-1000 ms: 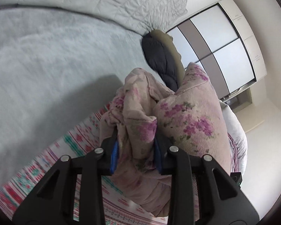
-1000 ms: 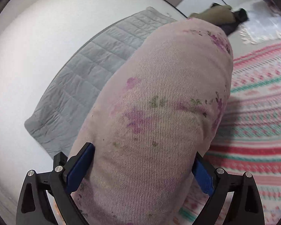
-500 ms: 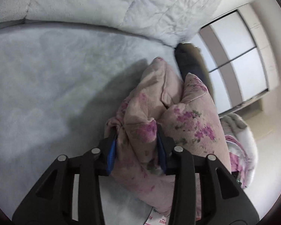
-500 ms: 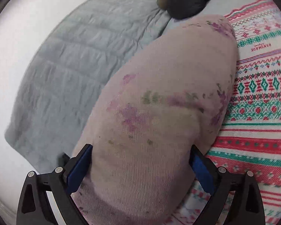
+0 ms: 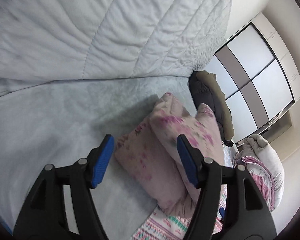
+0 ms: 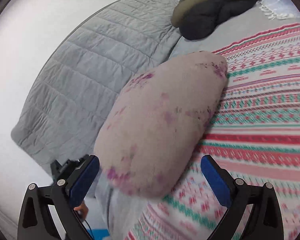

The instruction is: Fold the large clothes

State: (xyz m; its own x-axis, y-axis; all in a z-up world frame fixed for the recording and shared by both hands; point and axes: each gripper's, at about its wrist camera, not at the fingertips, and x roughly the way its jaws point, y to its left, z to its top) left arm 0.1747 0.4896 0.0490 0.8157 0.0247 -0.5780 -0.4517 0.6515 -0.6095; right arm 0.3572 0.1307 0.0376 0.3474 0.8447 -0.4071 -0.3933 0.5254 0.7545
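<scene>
I see a folded pink floral garment (image 5: 162,140) lying as a plump bundle on the bed, partly on the pale grey blanket (image 5: 50,132) and partly on a striped patterned throw (image 6: 270,110). My left tongs (image 5: 145,160) have just been opening: a moment ago their blue pads pinched a fold of this cloth, and now they stand well apart with the bundle beyond them, neither pad pressing on it. My right tongs (image 6: 150,178) stand wide too, the bundle resting ahead between the pads without touching either, where earlier it filled the gap. I judge the garment has just been set down and released, so this piece looks finished. A dark jacket (image 6: 214,14) lies further off near a grey quilted cover (image 6: 94,64), possibly next.
</scene>
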